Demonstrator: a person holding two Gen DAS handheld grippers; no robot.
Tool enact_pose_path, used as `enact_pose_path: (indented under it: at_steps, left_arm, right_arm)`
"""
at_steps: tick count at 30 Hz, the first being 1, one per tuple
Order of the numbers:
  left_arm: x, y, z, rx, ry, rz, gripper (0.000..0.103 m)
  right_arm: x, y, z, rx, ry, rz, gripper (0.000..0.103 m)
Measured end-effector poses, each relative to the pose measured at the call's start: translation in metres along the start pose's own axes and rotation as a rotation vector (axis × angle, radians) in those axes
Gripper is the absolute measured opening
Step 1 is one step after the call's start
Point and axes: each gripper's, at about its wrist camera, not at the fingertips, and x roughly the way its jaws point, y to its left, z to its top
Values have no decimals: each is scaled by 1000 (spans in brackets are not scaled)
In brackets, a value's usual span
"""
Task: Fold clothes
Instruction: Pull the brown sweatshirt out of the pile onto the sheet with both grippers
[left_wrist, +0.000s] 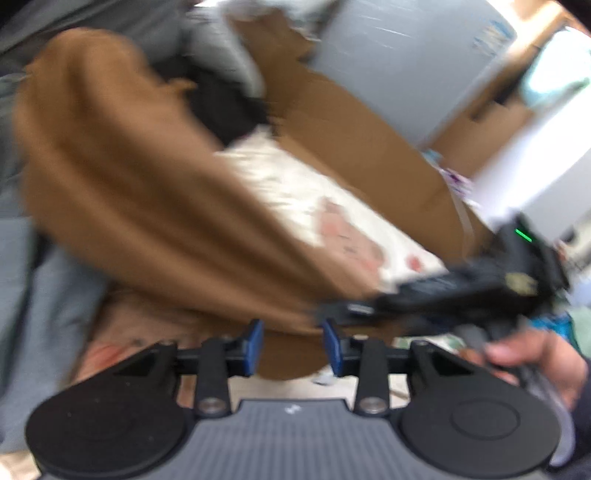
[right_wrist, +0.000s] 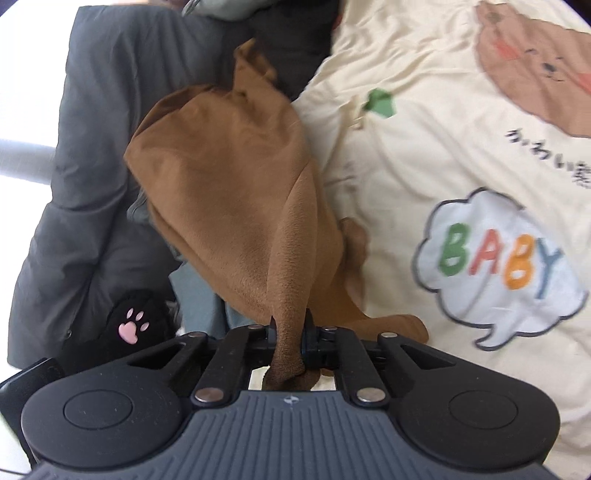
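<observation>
A brown garment hangs in a bunched drape over the bedding. My right gripper is shut on a gathered edge of it, and the cloth runs back between the fingers. In the blurred left wrist view the same brown garment stretches from upper left down to my left gripper. Its blue pads stand apart with brown cloth lying in the gap, not pinched. The right gripper comes in from the right, held by a hand, and grips the garment's edge just above the left pads.
A cream duvet printed with a bear and "BABY" lies under the garment. A dark grey jacket and a black item with a pink paw lie at the left. A cardboard box stands behind the duvet.
</observation>
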Motion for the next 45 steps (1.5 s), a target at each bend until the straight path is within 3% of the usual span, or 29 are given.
enact_pose_path:
  at_steps: [3, 7, 15, 27, 33, 38, 45]
  left_arm:
    - [0, 19, 5, -61, -30, 104, 44]
    - [-3, 28, 12, -60, -93, 180, 56]
    - [4, 47, 28, -79, -152, 318, 56]
    - [41, 73, 75, -49, -218, 407, 60]
    - [63, 75, 98, -74, -306, 377, 65]
    - [87, 69, 108, -28, -308, 422, 64]
    - [116, 62, 88, -23, -198, 363, 62]
  right_arm:
    - [-17, -13, 1, 16, -22, -25, 6]
    - [-44, -32, 0, 38, -50, -75, 6]
    - [-99, -73, -13, 107, -106, -166, 6]
    - [-150, -98, -36, 163, -168, -258, 6]
    - [-170, -109, -40, 182, -175, -304, 5]
    - [-188, -119, -45, 199, -175, -363, 5]
    - [-207, -133, -52, 211, -149, -420, 5]
